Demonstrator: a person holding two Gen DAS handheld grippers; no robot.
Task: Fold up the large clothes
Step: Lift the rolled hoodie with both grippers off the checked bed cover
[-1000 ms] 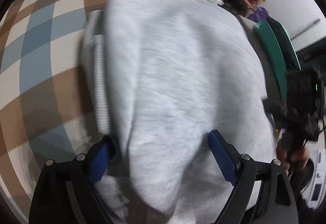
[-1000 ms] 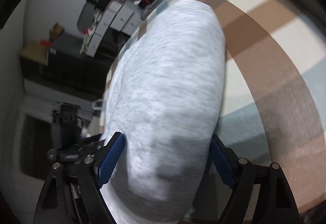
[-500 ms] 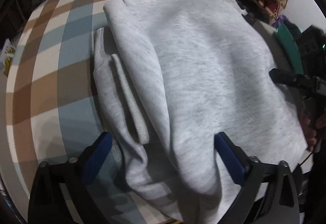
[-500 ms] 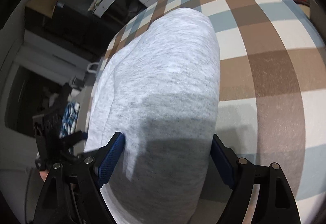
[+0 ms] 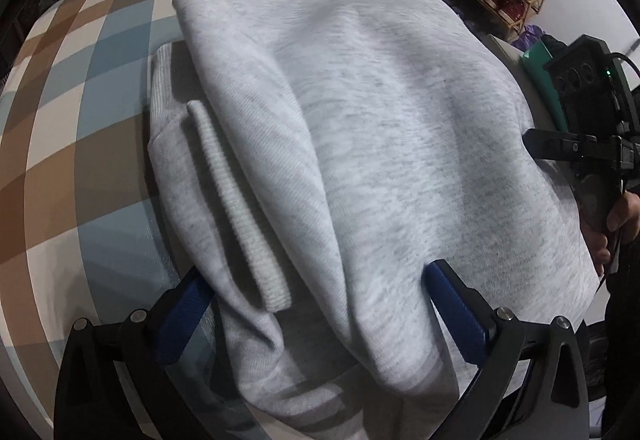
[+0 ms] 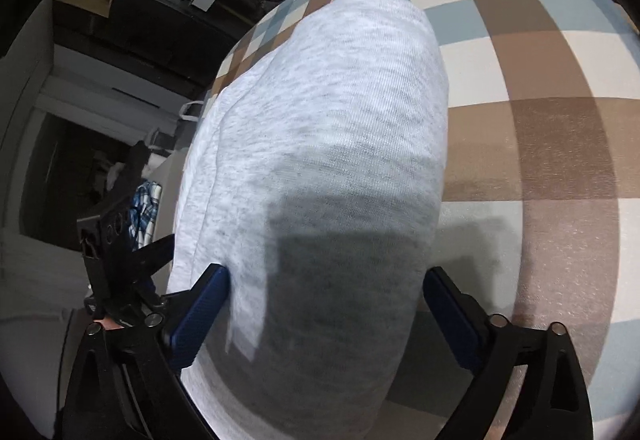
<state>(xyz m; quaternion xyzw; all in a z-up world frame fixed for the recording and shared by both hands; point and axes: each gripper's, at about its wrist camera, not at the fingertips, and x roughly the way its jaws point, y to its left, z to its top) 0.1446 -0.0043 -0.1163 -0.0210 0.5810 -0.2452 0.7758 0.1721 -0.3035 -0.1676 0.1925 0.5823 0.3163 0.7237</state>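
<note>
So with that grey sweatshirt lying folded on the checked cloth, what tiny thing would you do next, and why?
Probably lift both tongs clear. The left tongs and right tongs stand wide open astride the grey sweatshirt, which lies folded on the checked cloth. A ribbed cuff peeks out and may need tucking afterwards.

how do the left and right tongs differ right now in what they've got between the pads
The left tongs straddle bunched layers of the grey sweatshirt, with a ribbed cuff showing. The right tongs straddle one smooth rounded fold, no ribbing. Both stand wide open over the checked cloth, blue pads apart.
</note>
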